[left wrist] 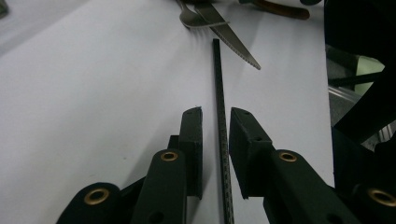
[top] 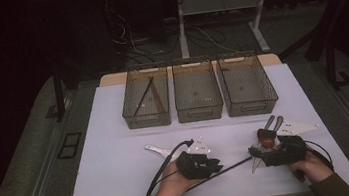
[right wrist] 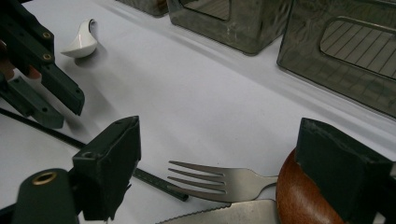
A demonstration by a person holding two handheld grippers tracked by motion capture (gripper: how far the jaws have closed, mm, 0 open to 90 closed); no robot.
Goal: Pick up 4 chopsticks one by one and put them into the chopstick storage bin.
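1. Left gripper (left wrist: 215, 122) straddled a thin black rod (left wrist: 219, 107) lying flat on the white table (left wrist: 93, 93), jaws narrowed, not yet pressing.
2. Right gripper (right wrist: 219, 158) released above fork (right wrist: 219, 183).

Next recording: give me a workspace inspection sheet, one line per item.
Surface: white table, bare at left.
Job's things: black chopstick flat on the table; three bins, left one holding sticks.
Clutter: fork, serrated knife, white spoon.
Grippers: left gripper straddles the chopstick, narrow gaps either side; right gripper open over the fork.
Cables: black lead trails from the left gripper.
Surroundings: dark floor, desk legs, loose wires.
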